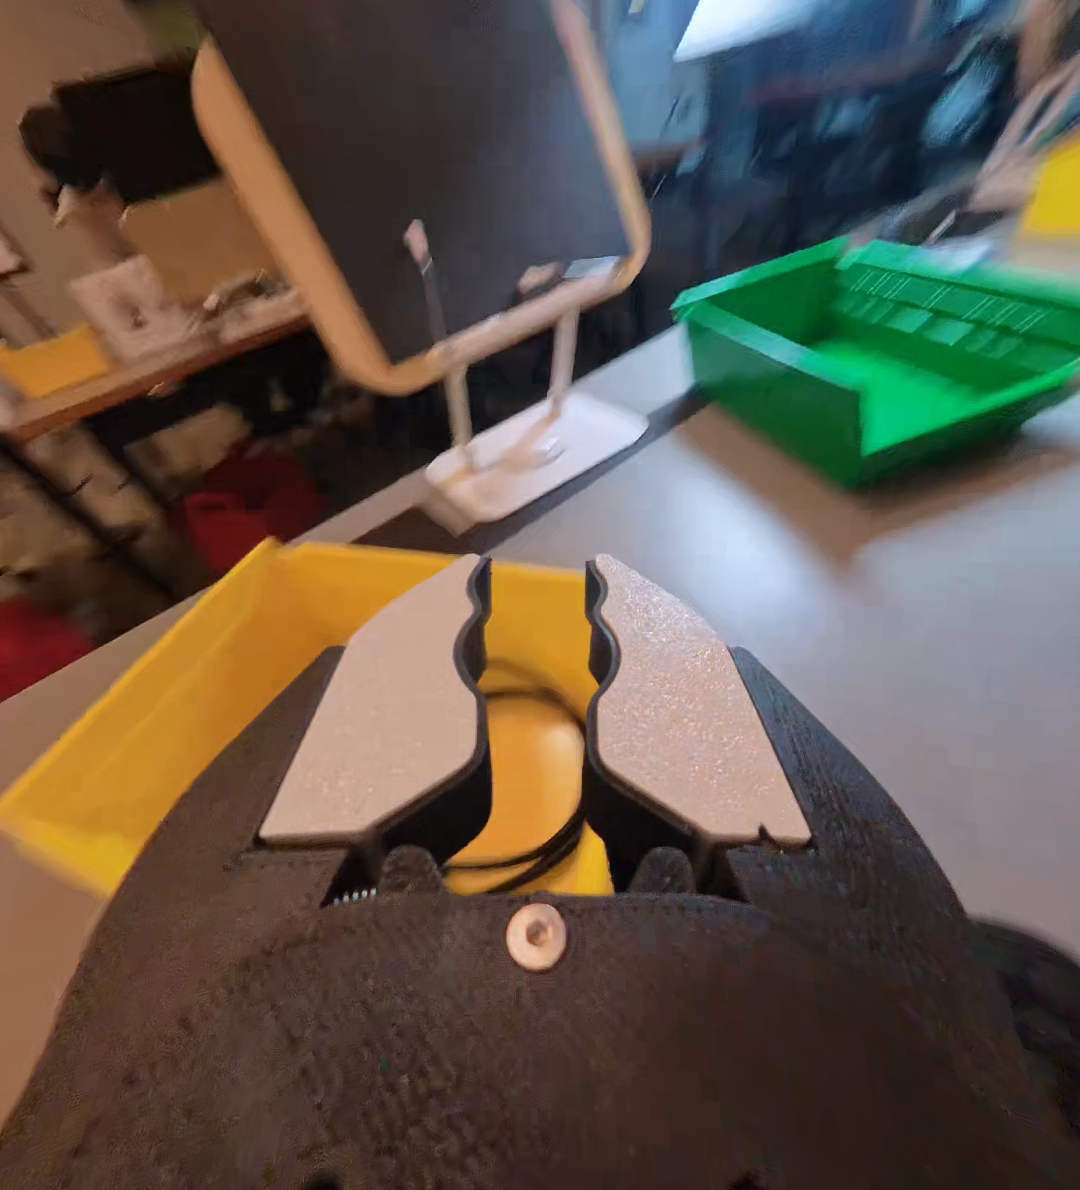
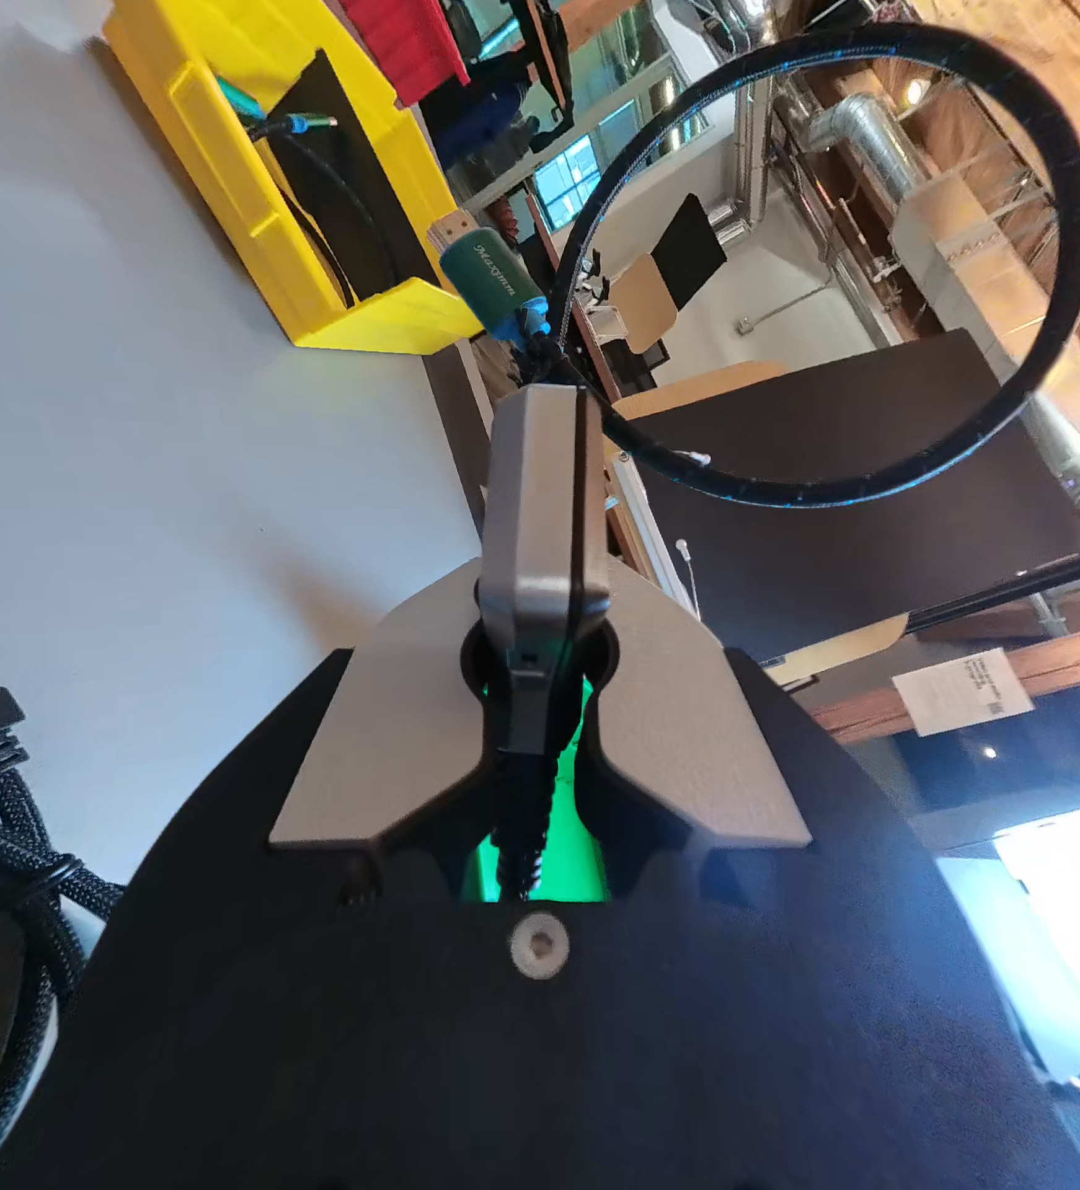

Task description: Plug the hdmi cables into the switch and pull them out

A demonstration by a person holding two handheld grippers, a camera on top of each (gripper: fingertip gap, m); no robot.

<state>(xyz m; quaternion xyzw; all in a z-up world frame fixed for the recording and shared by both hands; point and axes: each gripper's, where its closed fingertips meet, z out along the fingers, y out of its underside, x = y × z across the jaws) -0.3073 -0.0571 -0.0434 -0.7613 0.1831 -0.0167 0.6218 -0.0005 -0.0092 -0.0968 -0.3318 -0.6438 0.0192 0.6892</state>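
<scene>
Gripping the grey HDMI switch [image 2: 540,509] edgewise, the right tool [image 2: 540,618] is closed on its lower end, with the switch's own braided lead trailing back between the jaws. A green-shelled HDMI plug [image 2: 489,277] is seen just past the switch's far end, its black braided cable [image 2: 1007,309] looping wide to the right; whether it is seated in a port cannot be told. A second blue-collared plug [image 2: 305,122] is left in the yellow bin [image 2: 215,174] on the white counter [image 2: 138,451].

The left tool [image 1: 537,579] is held open and empty above the yellow bin [image 1: 157,708], where a cable coil [image 1: 524,863] is glimpsed; a green bin [image 1: 879,380] sits farther along the counter [image 1: 846,612].

Step judged: fetching a plug. The plug shell, not the cable, should be pinched, and the switch kept steady so insertion is straight.
</scene>
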